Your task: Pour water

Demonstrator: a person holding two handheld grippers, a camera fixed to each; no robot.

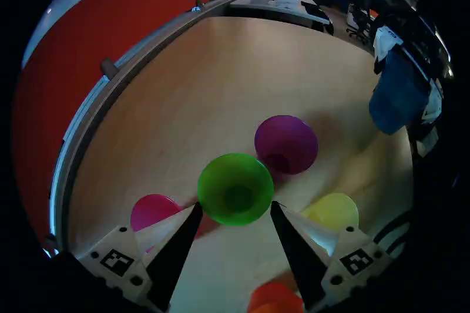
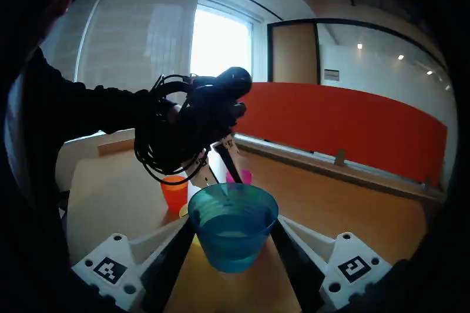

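Green plastic cup [image 1: 235,189] pinched by left gripper [image 1: 235,206]; four more: purple cup [image 1: 286,144] one o'clock, pink cup [image 1: 151,210] eight, yellow cup [image 1: 333,210] four, orange cup [image 1: 275,300] six. Blue water-filled cup [image 2: 234,239] clamped by right gripper [image 2: 234,222].

Both views are pretty dim, edges bent hard by the fisheye. The window [image 2: 222,43] is blown out, so the hand [image 2: 200,119] in front goes near-black.

cups [image 1: 286,145] stand clustered on the table [image 1: 235,72].

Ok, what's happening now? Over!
Right gripper shut on blue cup, water inside. Left gripper astride green cup, grip unclear. Purple cup, pink cup, yellow cup close by.
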